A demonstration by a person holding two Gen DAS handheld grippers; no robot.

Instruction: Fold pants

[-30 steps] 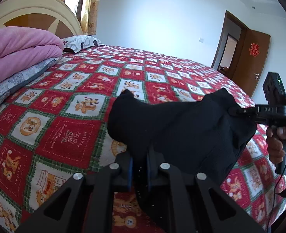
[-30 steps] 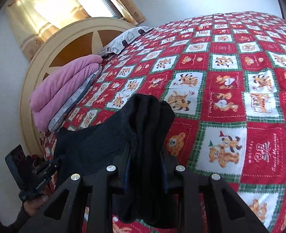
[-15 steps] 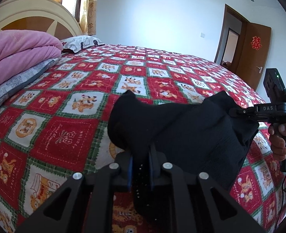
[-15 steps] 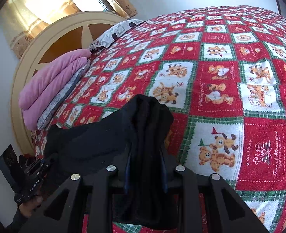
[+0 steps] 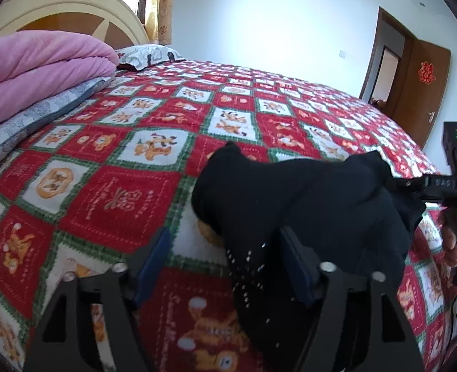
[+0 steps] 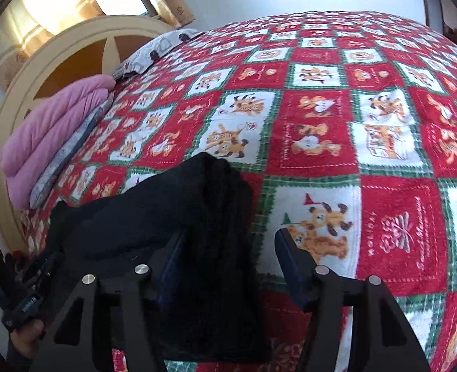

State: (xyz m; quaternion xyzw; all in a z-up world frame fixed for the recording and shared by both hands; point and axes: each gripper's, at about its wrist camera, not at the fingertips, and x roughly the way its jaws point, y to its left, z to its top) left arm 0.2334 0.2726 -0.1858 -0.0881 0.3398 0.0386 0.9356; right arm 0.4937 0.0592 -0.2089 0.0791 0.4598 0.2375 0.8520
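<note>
The black pants (image 5: 306,204) lie folded in a thick bundle on the red patterned bedspread (image 5: 119,192). My left gripper (image 5: 225,257) is open, its jaws spread wide with one end of the bundle between them. My right gripper (image 6: 228,254) is also open, with the other end of the pants (image 6: 178,217) lying between its jaws, against the left finger (image 6: 171,260). In the left wrist view the right gripper (image 5: 408,183) shows at the far right, at the pants' edge. In the right wrist view the left gripper's body shows at the lower left.
A folded pink quilt (image 5: 33,71) on a grey pad (image 5: 36,114) lies by the cream headboard (image 6: 57,62), with a patterned pillow (image 5: 147,55) beyond. A brown door (image 5: 420,90) stands at the far right. The bed edge is near my right hand.
Both grippers were shut on the pants and have now opened. The bundle has dropped onto the bedspread and both cameras sit lower and closer to the bed.
</note>
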